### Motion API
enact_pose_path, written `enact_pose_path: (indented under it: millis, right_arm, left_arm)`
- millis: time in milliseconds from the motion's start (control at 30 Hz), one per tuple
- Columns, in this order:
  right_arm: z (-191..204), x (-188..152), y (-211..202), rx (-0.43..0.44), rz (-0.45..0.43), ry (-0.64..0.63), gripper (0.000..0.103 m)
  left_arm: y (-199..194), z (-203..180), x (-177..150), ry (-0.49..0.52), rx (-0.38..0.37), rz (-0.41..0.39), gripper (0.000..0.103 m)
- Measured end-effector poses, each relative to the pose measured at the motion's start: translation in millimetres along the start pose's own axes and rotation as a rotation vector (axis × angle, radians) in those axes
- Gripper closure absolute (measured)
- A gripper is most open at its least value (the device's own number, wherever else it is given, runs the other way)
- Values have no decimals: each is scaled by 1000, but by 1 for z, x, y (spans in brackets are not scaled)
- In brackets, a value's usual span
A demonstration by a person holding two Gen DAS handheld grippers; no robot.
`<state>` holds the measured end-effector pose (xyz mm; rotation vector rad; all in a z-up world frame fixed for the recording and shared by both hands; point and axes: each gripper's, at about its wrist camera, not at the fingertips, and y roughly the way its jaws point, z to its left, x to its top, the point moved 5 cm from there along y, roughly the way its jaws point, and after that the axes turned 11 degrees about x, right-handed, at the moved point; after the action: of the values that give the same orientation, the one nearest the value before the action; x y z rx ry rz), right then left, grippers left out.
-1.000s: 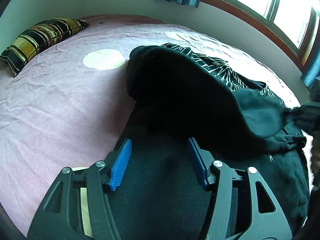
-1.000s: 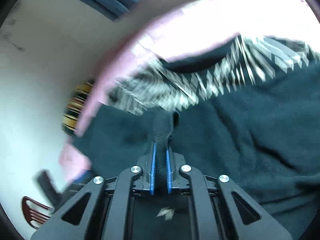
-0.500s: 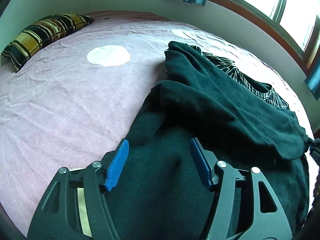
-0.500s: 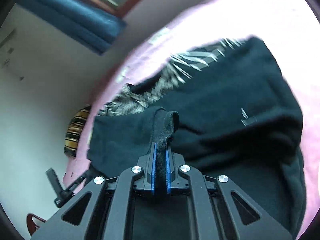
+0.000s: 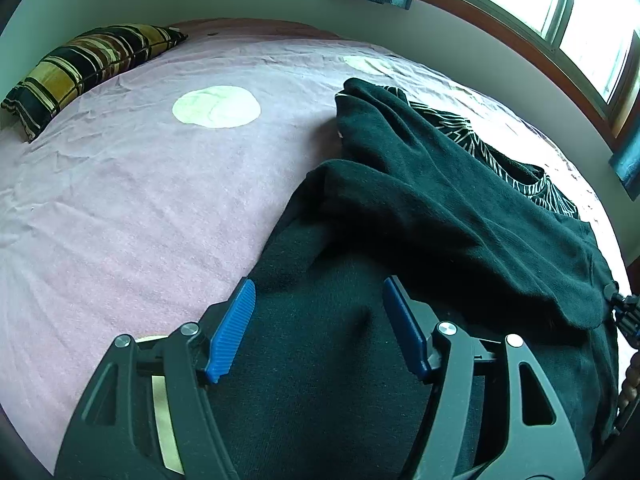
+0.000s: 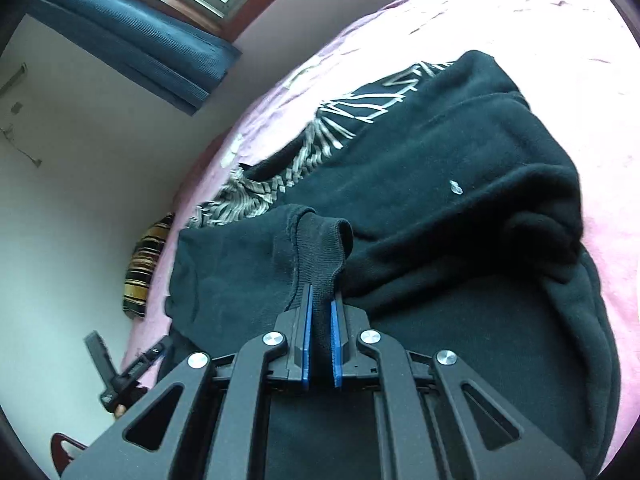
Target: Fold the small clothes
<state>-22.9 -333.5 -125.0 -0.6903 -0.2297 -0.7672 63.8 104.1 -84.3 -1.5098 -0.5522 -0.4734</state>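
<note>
With the right tongs [image 6: 320, 316] clamped on the ribbed cuff [image 6: 324, 248] and the left tongs [image 5: 316, 328] apart over the dark sweater [image 5: 460, 208] near the bed's [image 5: 140, 200] window-side edge, the unpinned fold risks dragging askew.

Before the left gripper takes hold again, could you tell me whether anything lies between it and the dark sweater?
Nothing visible does: the left gripper hangs open directly over the dark sweater, with only bare sweater fabric showing between its fingers.
</note>
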Motion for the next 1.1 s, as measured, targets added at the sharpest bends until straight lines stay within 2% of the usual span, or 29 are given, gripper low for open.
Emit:
enact_pose_path:
  millis: [133,333,433,567,700,867,1033,1100]
  right_arm:
    - [-17,-5,7,-22,17,48,95]
    - [-21,-1,11,-16,7,66,95]
    - [-25,-2,15,-12,21,74,94]
    - [-27,-2,8,41,38,121,86]
    - [-21,-6,-17,32,45,85,77]
    - [-16,-22,-65,22,51,33,56]
    - [-24,-49,-116,-19,68,7,53]
    - [-30,-61,-134,-28,67,7,48]
  left_arm:
    - [0,0,0,-8,-10,0,37]
    - [2,0,0,-4,-8,0,36]
    - [3,-2,-1,7,-15,4,31]
    - [-1,-5,-2,31,-21,3,31]
    - [-15,4,-2,38,-54,0,30]
    - [-32,29,-15,45,-117,38,25]
    - [-49,69,-44,22,-172,98,25]
    - [-53,80,-58,14,-264,151,25]
